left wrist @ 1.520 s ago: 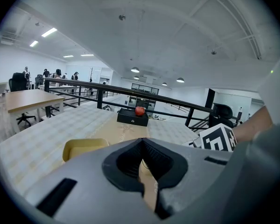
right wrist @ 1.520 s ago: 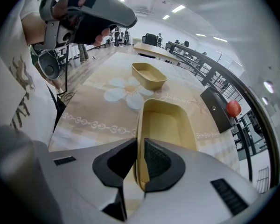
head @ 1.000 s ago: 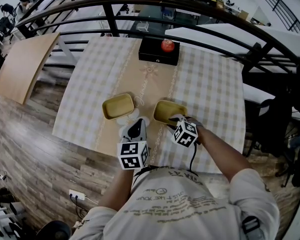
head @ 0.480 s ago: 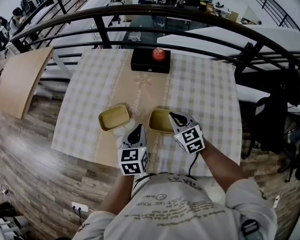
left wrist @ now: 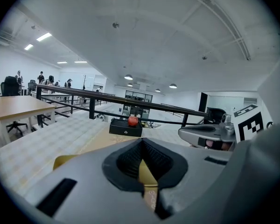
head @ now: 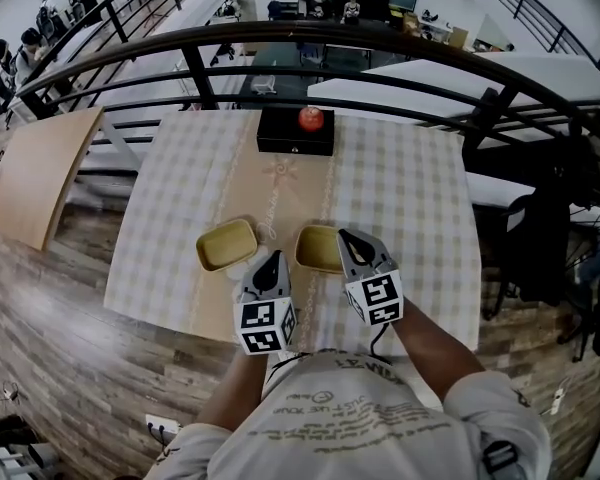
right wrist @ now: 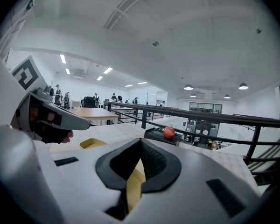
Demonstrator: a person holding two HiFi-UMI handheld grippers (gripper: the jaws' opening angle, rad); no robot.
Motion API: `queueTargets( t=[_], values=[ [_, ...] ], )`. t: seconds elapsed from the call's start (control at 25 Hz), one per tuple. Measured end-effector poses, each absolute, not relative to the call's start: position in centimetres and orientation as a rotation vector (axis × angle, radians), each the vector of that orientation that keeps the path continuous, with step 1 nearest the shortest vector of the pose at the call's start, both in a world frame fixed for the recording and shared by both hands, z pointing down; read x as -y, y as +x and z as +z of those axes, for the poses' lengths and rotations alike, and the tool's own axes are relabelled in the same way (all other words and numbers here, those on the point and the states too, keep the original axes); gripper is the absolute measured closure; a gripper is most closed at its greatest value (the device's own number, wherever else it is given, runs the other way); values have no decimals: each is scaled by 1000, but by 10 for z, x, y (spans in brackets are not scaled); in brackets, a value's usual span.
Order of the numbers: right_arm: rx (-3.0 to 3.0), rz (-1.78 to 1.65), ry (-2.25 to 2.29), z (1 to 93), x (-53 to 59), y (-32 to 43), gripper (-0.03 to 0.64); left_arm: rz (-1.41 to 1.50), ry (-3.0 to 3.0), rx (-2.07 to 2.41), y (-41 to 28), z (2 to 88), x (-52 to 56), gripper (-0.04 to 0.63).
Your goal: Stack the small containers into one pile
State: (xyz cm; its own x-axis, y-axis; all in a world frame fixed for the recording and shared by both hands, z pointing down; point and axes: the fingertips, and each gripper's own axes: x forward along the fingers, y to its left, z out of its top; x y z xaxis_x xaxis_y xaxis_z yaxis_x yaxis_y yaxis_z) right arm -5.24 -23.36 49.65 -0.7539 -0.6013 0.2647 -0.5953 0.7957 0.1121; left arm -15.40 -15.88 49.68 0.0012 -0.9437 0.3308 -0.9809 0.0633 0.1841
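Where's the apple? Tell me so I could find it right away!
Find the table with the checked cloth. At its far edge, just below the black railing, sits a flat black box, and the apple rests on top of it. It is the only red, round thing there; the left container and right container are yellow and squarish.

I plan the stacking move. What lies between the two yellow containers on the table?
Only bare tablecloth; the tip of the left gripper reaches over the gap's near end. The head view shows this.
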Motion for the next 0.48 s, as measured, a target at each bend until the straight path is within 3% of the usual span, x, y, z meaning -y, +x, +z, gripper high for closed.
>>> queueTargets(
  t=[0.48],
  values=[
    [2759, -69, 684, 499, 196, -133, 614, 104, 1761, 2098, -213, 501, 116, 592]
  ],
)
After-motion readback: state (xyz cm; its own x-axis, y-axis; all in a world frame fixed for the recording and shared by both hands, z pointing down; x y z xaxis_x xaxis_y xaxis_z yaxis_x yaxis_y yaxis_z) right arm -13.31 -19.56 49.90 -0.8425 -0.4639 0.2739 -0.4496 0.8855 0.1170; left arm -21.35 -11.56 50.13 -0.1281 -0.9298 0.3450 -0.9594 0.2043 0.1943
